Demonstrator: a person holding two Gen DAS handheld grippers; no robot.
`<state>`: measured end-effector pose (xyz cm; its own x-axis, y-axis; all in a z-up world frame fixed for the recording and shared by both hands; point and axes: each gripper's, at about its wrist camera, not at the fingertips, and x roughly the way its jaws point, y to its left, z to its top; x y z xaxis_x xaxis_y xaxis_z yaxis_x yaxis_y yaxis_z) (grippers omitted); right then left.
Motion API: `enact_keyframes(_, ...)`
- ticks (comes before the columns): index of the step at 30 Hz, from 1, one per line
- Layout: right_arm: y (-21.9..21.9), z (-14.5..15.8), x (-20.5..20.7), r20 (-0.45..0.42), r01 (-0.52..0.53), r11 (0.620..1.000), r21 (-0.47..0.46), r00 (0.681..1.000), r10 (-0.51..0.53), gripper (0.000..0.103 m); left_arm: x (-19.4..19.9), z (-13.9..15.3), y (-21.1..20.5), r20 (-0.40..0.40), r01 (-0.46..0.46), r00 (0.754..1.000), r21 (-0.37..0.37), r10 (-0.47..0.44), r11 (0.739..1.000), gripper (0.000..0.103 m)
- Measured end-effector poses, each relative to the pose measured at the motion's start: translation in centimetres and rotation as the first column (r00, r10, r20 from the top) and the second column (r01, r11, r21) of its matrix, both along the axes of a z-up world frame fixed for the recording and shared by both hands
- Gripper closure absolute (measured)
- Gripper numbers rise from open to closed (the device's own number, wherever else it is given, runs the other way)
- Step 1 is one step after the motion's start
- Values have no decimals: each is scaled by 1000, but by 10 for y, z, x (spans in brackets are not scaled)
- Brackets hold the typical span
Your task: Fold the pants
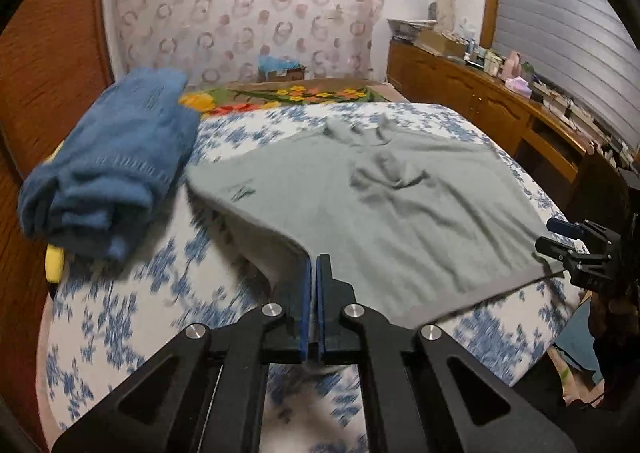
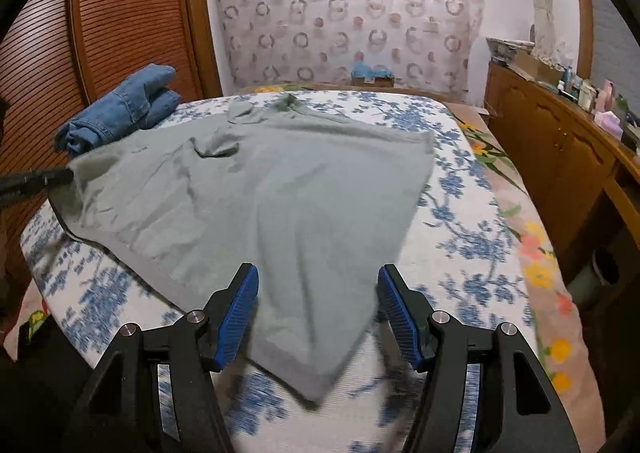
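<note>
Early stage: grey-green soft fabric pants [image 2: 280, 189] are lying spread, unfolded, mid-bed on the blue-floral bedspread [image 2: 460, 237]. Left gripper [image 1: 317, 273] is clenching their near hem at 6 o'clock. Right gripper [image 2: 318, 293] is gaping over the 6 o'clock corner, gripping nothing; every fold is pending.

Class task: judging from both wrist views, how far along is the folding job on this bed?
Done: folded jeans sit at the bed's far left. In hand: the left gripper is shut on the grey garment at its near edge; the right gripper is open over a near corner. Left: the garment lies spread, unfolded.
</note>
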<state>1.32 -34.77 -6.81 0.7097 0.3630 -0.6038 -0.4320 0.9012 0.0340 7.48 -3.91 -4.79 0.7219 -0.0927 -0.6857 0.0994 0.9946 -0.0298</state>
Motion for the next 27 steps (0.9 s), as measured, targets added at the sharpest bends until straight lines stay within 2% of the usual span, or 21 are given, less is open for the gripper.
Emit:
enact_keyframes(11,-18,9,-11,46,1,999,43,999,-3,39,31,24,-74,1,131,991,18,-131,991,100)
enact_keyframes(20,-43,27,-20,87,39,997,70,995,-45,39,45,36,-133,8,269,963,9,-269,963,100)
enact_keyframes(27,-30,25,-21,95,40,997,62,994,-46,39,52,36,-150,12,329,944,-3,-329,944,100)
